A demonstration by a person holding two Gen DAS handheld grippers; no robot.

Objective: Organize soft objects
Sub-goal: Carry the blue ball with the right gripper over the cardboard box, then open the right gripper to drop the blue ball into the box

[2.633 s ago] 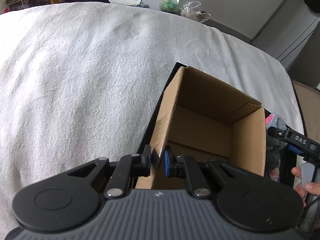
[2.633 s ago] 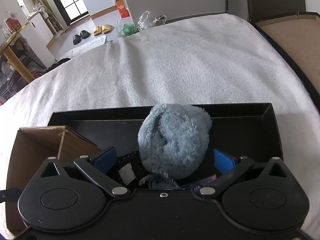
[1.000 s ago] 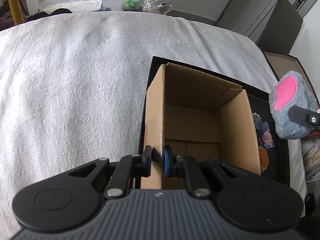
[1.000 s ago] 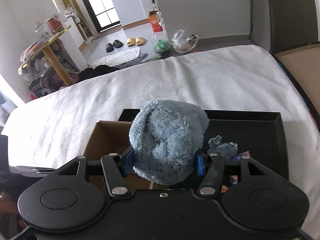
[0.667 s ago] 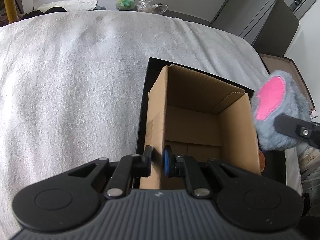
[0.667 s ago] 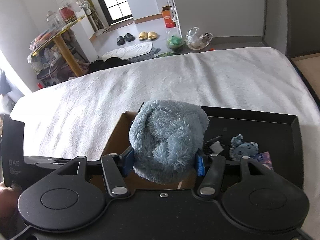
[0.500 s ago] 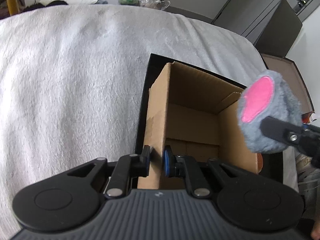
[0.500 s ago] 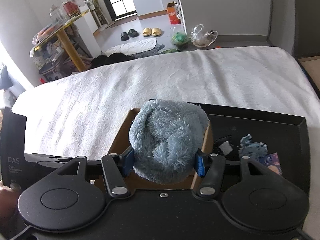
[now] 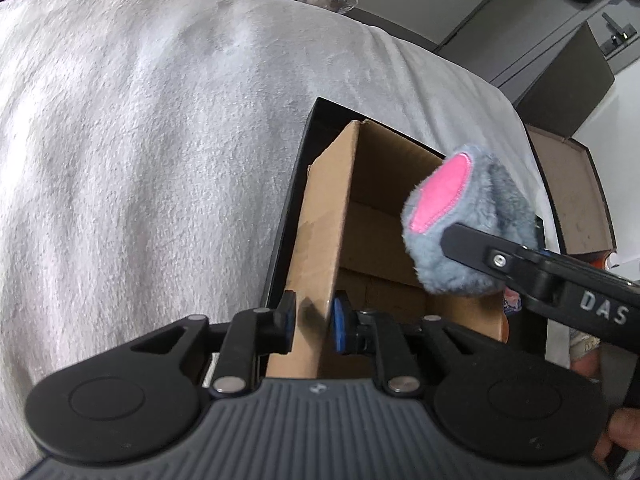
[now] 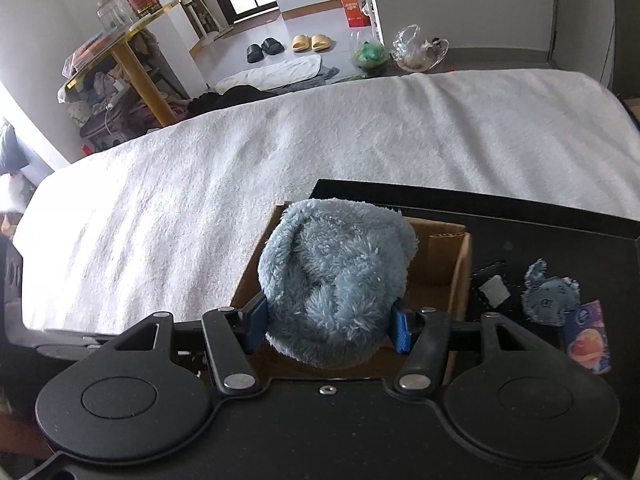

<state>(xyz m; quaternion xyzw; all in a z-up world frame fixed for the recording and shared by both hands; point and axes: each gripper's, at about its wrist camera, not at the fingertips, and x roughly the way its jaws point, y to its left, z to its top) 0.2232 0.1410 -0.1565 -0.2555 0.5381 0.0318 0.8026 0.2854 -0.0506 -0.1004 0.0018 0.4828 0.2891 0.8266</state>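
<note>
A brown cardboard box (image 9: pixel 384 232) stands open in a black tray (image 9: pixel 294 184) on a white blanket. My left gripper (image 9: pixel 312 322) is shut on the box's near left wall. My right gripper (image 10: pixel 328 324) is shut on a fluffy grey-blue plush toy (image 10: pixel 336 284) and holds it over the open box (image 10: pixel 440 276). In the left wrist view the plush (image 9: pixel 472 232) shows a pink patch and hangs above the box's right side.
The black tray (image 10: pixel 520 224) also holds a small blue plush piece (image 10: pixel 552 296) and a colourful packet (image 10: pixel 588 340) to the right of the box. The white blanket (image 10: pixel 280 152) spreads to the left and beyond. A brown lid (image 9: pixel 572 196) lies at far right.
My right gripper has carried the plush from the tray's right side leftward to above the box opening. My left gripper has kept its hold on the box wall.
</note>
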